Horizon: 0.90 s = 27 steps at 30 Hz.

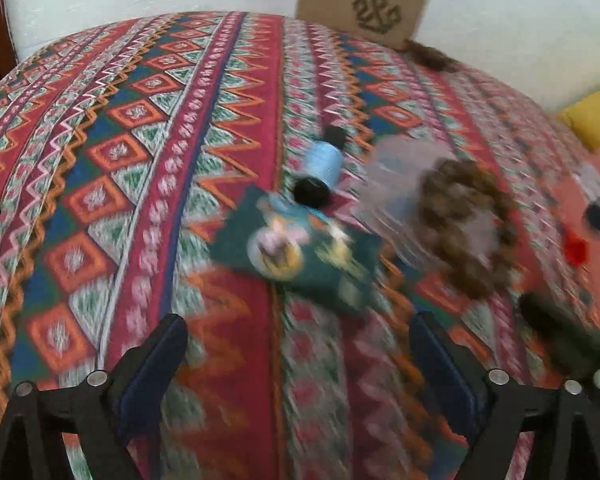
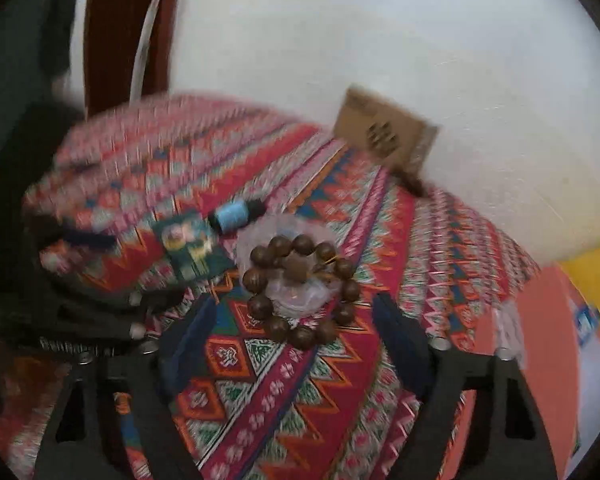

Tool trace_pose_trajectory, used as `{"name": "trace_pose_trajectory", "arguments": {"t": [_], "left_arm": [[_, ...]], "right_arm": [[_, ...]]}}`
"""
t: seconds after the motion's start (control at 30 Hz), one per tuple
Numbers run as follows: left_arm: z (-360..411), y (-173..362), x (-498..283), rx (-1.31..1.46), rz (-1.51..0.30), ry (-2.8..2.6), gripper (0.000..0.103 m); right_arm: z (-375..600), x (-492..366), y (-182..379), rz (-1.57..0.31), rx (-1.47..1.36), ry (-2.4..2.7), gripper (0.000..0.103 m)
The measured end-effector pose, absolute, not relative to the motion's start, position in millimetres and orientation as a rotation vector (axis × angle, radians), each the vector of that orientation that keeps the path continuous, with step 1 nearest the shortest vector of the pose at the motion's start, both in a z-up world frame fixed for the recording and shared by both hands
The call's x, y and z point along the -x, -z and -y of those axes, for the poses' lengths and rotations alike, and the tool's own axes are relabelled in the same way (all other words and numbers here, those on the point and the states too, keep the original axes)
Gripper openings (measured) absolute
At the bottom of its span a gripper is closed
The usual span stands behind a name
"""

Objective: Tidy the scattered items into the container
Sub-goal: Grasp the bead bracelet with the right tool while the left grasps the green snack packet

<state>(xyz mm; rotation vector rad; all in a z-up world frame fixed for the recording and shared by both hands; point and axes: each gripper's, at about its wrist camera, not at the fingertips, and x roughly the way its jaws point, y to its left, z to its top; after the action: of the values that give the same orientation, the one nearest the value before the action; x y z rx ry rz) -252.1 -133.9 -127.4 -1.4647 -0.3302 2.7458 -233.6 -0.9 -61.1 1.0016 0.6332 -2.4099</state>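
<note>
bright patterned cloth (image 2: 284, 384) below; both grippers, left gripper (image 1: 298, 344) and right gripper (image 2: 296, 320), hang wide apart, holding nothing, near brown bead bracelet (image 2: 300, 290).

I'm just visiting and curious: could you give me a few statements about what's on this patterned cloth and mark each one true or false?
1. Both tongs, left and right, are open and hold nothing. True.
2. The bead bracelet is bright red. False: the beads are brown.
3. The thread spool is light blue. True.
4. The cardboard box lies nearest the cameras. False: it stands at the far edge by the wall.
</note>
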Motion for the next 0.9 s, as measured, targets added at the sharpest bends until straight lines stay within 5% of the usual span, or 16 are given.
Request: {"name": "trace_pose_trajectory", "arguments": {"t": [0.17, 0.2, 0.23, 0.3, 0.4, 0.67, 0.9], "left_arm": [[131.1, 140.6, 285.8, 1.472, 0.313, -2.771, 0.1], [124.1, 143.8, 290.3, 1.479, 0.247, -2.794, 0.102], [116.0, 147.3, 294.6, 1.488, 0.164, -2.82, 0.102], [101.4, 150.7, 295.3, 1.474, 0.027, -2.852, 0.097], [94.7, 142.3, 287.1, 1.43, 0.004, -2.867, 0.047], [103.8, 93.0, 219.5, 1.237, 0.184, -2.85, 0.046], [79.8, 14.8, 136.3, 0.971, 0.174, -2.837, 0.047]], "right_arm": [[18.6, 255.9, 116.6, -0.798, -1.078, 2.301, 0.064], [17.7, 252.4, 117.5, -0.813, -1.017, 2.32, 0.03], [17.8, 250.2, 118.3, -0.836, -0.998, 2.331, 0.02], [5.9, 246.9, 108.8, -0.776, -1.032, 2.332, 0.02], [-22.7, 237.8, 86.2, -0.655, -1.05, 2.355, 0.02], [-109.7, 198.5, -9.7, -0.083, -0.992, 2.429, 0.02], [-156.7, 148.8, -71.0, 0.05, -0.81, 2.5, 0.02]]}}
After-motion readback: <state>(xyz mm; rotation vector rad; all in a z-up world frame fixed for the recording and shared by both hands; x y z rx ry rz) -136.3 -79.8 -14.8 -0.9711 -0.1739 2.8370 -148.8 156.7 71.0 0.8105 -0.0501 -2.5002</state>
